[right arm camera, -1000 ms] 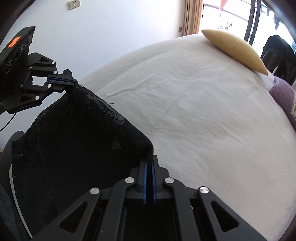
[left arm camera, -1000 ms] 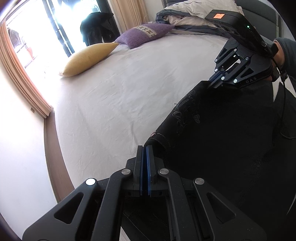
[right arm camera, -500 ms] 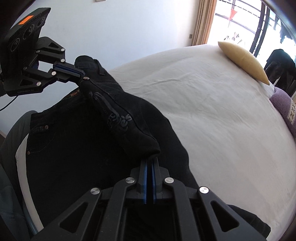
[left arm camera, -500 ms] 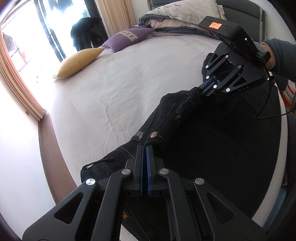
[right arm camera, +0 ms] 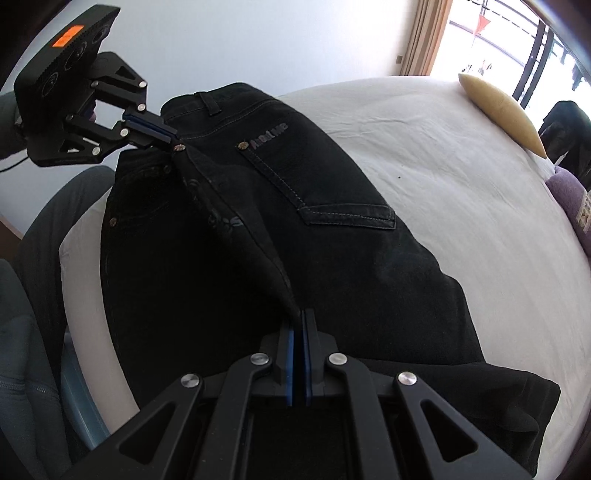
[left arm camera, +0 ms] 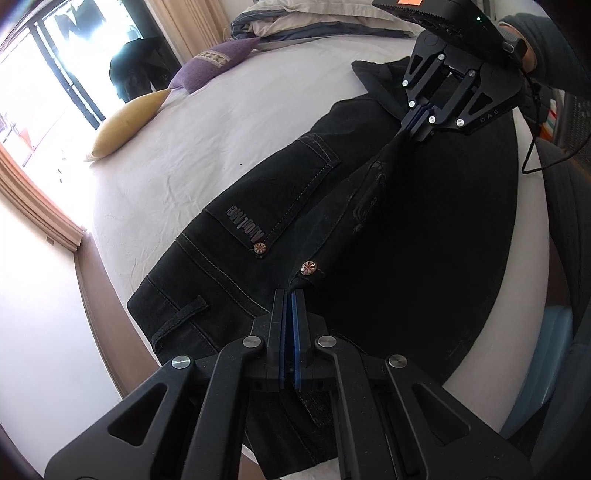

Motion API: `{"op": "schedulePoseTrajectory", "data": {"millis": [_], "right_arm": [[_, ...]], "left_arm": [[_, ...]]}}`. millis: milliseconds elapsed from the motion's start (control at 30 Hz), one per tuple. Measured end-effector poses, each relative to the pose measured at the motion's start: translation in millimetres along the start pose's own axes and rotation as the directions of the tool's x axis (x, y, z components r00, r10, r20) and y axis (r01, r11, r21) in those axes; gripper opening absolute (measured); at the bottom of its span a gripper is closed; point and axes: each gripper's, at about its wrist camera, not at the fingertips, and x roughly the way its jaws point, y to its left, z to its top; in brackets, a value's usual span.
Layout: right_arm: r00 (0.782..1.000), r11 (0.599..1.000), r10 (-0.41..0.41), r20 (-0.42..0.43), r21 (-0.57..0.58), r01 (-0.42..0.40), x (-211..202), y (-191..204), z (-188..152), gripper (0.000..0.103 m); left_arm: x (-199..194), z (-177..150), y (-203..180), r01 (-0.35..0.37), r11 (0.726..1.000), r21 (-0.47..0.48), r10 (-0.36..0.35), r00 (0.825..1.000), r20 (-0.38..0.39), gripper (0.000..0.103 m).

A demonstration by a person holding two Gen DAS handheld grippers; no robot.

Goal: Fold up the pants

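Black denim pants (left arm camera: 280,206) lie on the white bed (left arm camera: 207,125), back pocket and waistband up, and also show in the right wrist view (right arm camera: 332,206). My left gripper (left arm camera: 289,295) is shut on a fabric edge beside a metal rivet (left arm camera: 308,266). My right gripper (right arm camera: 298,314) is shut on the other end of the same edge. The edge is stretched taut and raised between them, above the rest of the pants. Each gripper shows in the other's view: the right (left arm camera: 419,125), the left (right arm camera: 168,137).
A yellow pillow (left arm camera: 125,123) and a purple pillow (left arm camera: 214,62) lie at the far side of the bed, with piled bedding (left arm camera: 314,18) behind. A window and curtain (left arm camera: 33,192) are at the left. The bed's near edge (right arm camera: 81,295) borders a blue-grey seat.
The pants went from hanging between the grippers to lying spread on the bed. Both grippers moved lower and farther apart, still shut on the fabric edge.
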Motion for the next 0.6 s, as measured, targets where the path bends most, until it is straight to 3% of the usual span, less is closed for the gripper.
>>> {"op": "schedulePoseTrajectory", "data": {"millis": [333, 600], "right_arm": [[0.992, 0.98, -0.101, -0.07, -0.181, 0.087, 0, 57, -25, 0.005], [0.972, 0.928, -0.221, -0.076, -0.324, 0.185, 6, 100, -36, 0.005]], "left_arm": [[5, -19, -29, 0.038, 0.995, 0.088, -0.035, 0.999, -0.037, 0.001], [25, -16, -28, 0.037, 0.99, 0.133, -0.029, 0.998, -0.062, 0.001]]}}
